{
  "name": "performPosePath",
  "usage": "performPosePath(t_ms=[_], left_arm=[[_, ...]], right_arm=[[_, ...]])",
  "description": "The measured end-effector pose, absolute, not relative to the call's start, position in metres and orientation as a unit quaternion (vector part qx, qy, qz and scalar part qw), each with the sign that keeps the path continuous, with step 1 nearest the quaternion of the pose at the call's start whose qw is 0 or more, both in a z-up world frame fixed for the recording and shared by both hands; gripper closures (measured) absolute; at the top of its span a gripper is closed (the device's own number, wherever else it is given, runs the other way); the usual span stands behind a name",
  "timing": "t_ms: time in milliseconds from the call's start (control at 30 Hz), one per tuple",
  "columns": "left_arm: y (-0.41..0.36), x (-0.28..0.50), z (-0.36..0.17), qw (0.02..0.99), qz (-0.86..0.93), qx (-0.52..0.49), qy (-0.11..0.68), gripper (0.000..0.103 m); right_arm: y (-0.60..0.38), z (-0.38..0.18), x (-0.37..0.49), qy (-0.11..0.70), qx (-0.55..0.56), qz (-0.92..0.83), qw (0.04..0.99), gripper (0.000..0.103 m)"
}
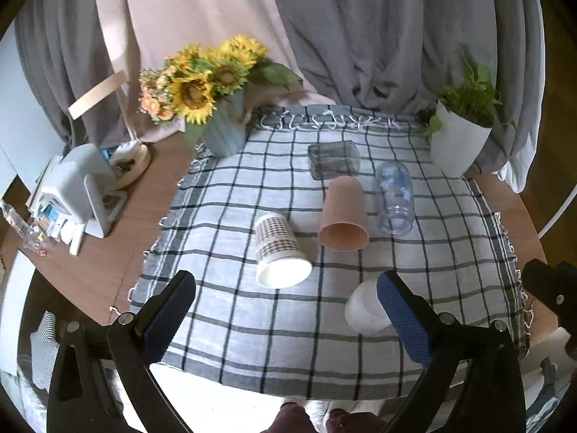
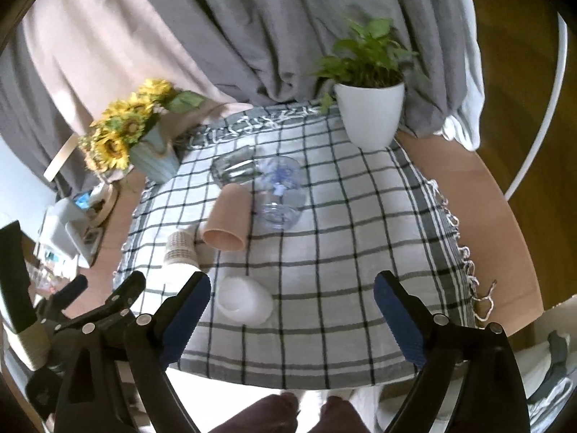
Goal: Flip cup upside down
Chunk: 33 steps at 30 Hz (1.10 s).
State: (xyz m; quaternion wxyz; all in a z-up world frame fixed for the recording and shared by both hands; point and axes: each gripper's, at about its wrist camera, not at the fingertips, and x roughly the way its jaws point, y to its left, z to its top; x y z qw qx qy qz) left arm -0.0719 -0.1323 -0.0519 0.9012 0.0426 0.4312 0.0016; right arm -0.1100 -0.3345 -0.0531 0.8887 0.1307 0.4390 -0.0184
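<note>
My left claw (image 1: 285, 310) and right claw (image 2: 292, 306) gape empty; the white cup (image 2: 245, 301) looks light and slippery, so I'd pinch its sidewall.

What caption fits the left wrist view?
Open left tongs above checked cloth with five cups lying on their sides, none held.
</note>
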Motion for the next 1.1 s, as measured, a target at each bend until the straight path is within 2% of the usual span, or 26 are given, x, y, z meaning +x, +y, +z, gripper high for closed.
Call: performPosePath(t_ms=[467, 1100], left_arm=[[-0.101, -0.084, -0.03, 0.908, -0.008, 0.059, 0.415, 0.0], [-0.075, -0.079, -0.022, 0.915, -0.019, 0.058, 0.399, 0.0]], right_arm=[[-0.295, -0.033, -0.126, 0.401, 0.114, -0.041, 0.908, 0.008], [-0.259, -0.028, -0.125, 0.393, 0.11, -0.044, 0.912, 0.008]])
